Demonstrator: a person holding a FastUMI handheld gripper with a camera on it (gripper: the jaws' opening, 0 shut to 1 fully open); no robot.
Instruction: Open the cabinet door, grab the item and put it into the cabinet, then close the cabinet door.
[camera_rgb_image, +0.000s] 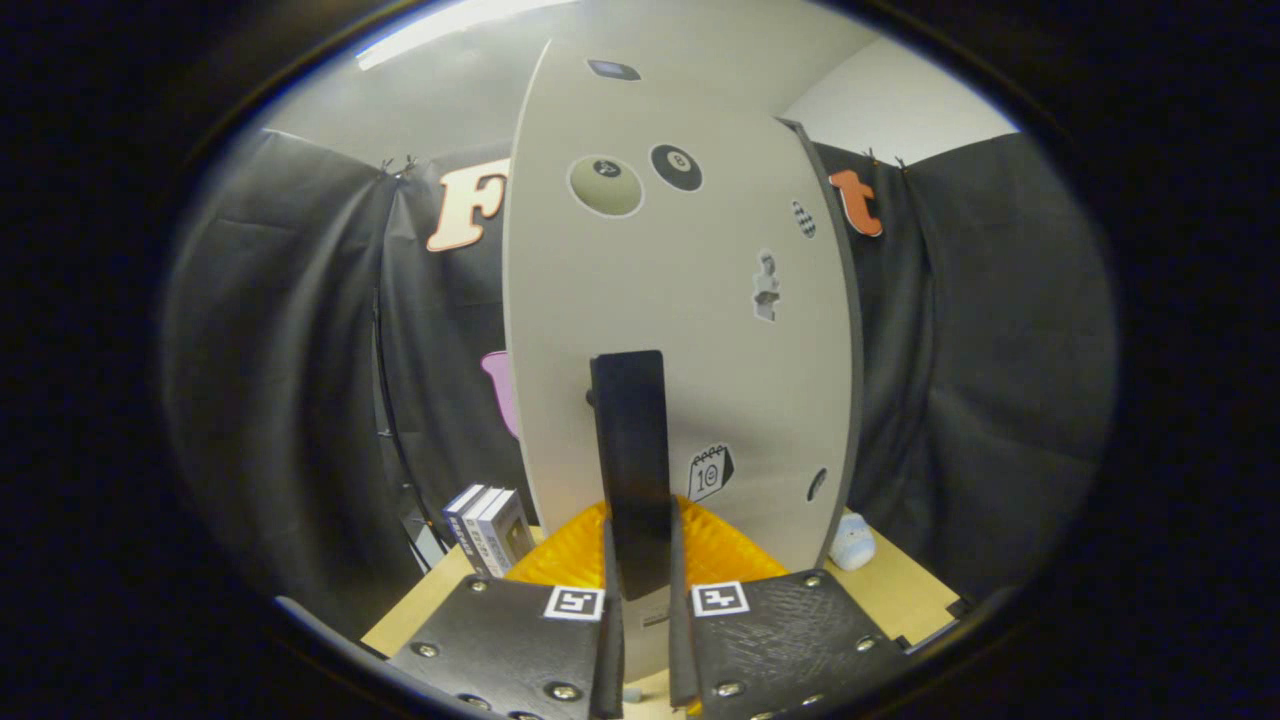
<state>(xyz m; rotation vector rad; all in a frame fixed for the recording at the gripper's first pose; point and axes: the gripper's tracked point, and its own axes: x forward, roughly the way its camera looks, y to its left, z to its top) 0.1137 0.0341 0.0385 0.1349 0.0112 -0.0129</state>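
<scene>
Two fingers of the gripper (640, 590) stand close together w/ the cabinet's dark upright handle (632, 470) between them; both look pressed to its sides, so the gripper is clamped on the handle. The handle is a flat dark bar, standing upright on the cabinet door (680, 300), its lower end down between the fingers. The gripper points straight at the door, level, fingers side by side, each mount carrying a square black-and-white marker (574, 603) just behind the finger. The door is a pale grey panel, seen near face-on, w/ stickers on it: a pale ball and a black 8-ball (676, 167) near the top, a small figure sticker mid-right, and a calendar sticker (709, 472) reading "10" just right of the handle. Can't tell if the door is ajar or fully shut. An orange ribbed thing (560, 560) lies on the wooden table (900, 590) at the door's foot, just beyond the fingers. Left of it stand a few boxes (490, 530) upright, labels too small to read. Right of the door's bottom corner sits a small pale blue soft thing (852, 545) on the table. Black cloth wall behind on both sides.
</scene>
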